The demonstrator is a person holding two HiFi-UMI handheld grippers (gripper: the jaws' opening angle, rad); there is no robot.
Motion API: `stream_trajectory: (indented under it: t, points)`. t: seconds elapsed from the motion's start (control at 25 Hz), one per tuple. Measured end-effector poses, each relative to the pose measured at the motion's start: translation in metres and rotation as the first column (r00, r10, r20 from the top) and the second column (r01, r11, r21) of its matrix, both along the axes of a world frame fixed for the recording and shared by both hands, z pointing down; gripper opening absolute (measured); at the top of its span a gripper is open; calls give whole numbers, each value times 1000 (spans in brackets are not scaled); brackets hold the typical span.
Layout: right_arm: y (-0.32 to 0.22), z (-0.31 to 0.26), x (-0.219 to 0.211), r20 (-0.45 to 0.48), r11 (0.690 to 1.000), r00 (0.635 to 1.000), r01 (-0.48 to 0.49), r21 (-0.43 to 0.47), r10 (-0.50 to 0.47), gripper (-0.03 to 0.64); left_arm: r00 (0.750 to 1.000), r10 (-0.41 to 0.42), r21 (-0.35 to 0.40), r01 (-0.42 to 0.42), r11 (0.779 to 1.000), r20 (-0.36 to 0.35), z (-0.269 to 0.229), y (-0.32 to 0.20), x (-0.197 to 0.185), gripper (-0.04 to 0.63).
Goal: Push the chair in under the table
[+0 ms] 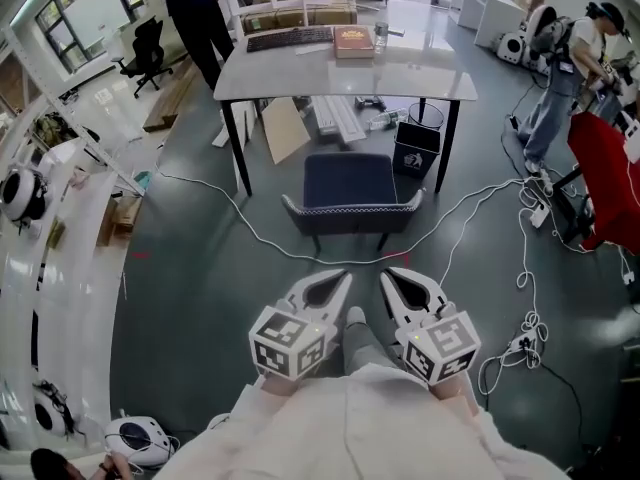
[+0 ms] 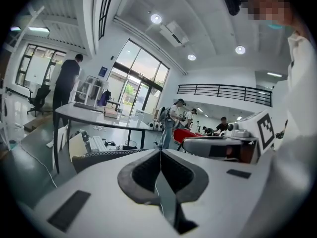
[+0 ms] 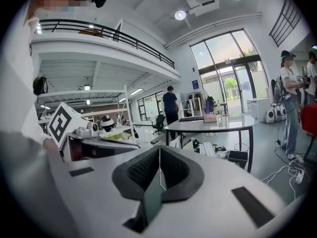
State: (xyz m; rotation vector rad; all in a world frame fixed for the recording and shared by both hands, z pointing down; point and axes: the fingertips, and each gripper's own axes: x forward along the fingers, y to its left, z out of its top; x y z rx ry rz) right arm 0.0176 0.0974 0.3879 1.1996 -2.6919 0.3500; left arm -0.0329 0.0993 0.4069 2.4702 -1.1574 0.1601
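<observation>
One dark-blue chair (image 1: 350,193) stands mid-frame, back toward the camera, pulled out in front of the one grey table (image 1: 300,76) above it. Two grippers, left (image 1: 341,282) and right (image 1: 391,279), point side by side at lower centre. Both have jaws pressed together and empty, clear of the chair. A white cable (image 1: 262,238) crosses the floor between. One bin (image 1: 417,146) and a cardboard sheet (image 1: 284,128) sit under the table.

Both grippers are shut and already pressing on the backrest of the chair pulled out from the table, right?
Not pressing: in the head view the left gripper and right gripper are short of the chair, floor showing between. The rest holds.
</observation>
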Motion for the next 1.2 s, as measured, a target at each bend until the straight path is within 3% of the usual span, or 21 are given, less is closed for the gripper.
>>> stream_trajectory:
  t: [0.32, 0.64, 1.2]
  points:
    - [-110, -13, -2, 9, 999, 999, 44, 27, -44, 32, 999, -35, 22, 34, 999, 8, -9, -105, 2, 15]
    - [-187, -11, 7, 10, 997, 997, 77, 25, -77, 32, 997, -76, 20, 76, 997, 4, -6, -185, 7, 15]
    - [-221, 2, 12, 22, 995, 995, 101, 8, -101, 32, 995, -103, 12, 102, 995, 9, 2, -217, 10, 15]
